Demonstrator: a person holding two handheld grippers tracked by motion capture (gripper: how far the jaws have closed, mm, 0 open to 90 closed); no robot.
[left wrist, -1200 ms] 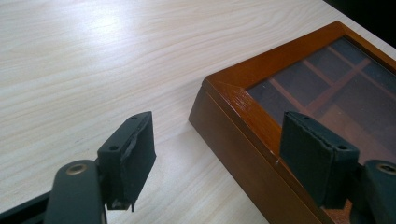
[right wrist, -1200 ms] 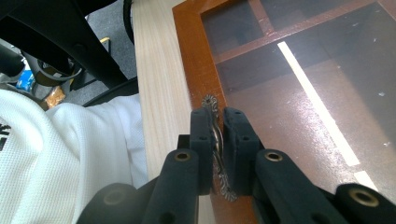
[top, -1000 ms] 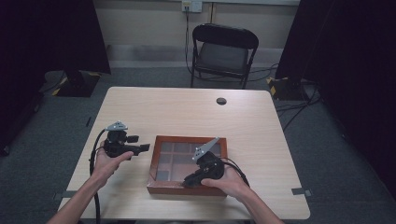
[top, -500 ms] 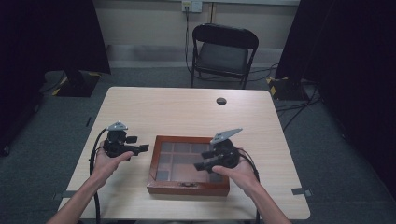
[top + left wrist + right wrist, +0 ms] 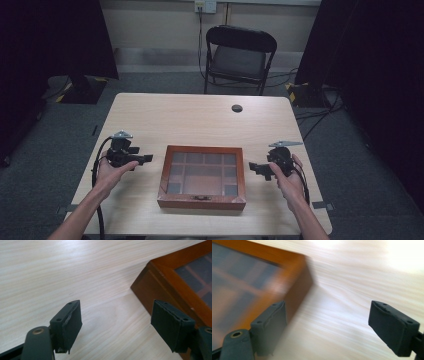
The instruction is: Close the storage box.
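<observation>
The rectangular brown wooden box with a glass-paned lid (image 5: 202, 175) lies near the worktop's (image 5: 190, 120) front edge, between 2 claws: the left claw (image 5: 145, 159) is spread and empty, while the right claw (image 5: 254, 168) has just been opening, with nothing between its jaws. The box is judged rigid, fairly heavy and fragile on top, best gripped by its wooden side walls.

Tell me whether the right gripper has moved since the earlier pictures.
Yes. The right gripper went from over the wooden box to the bare table right of it, its jaws just opening, nothing between them.

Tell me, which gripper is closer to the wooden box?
Left, though only slightly. The left gripper hovers just off the wooden box at its left edge. The right gripper hovers a little farther off its right edge, its jaws having just opened, empty.
</observation>
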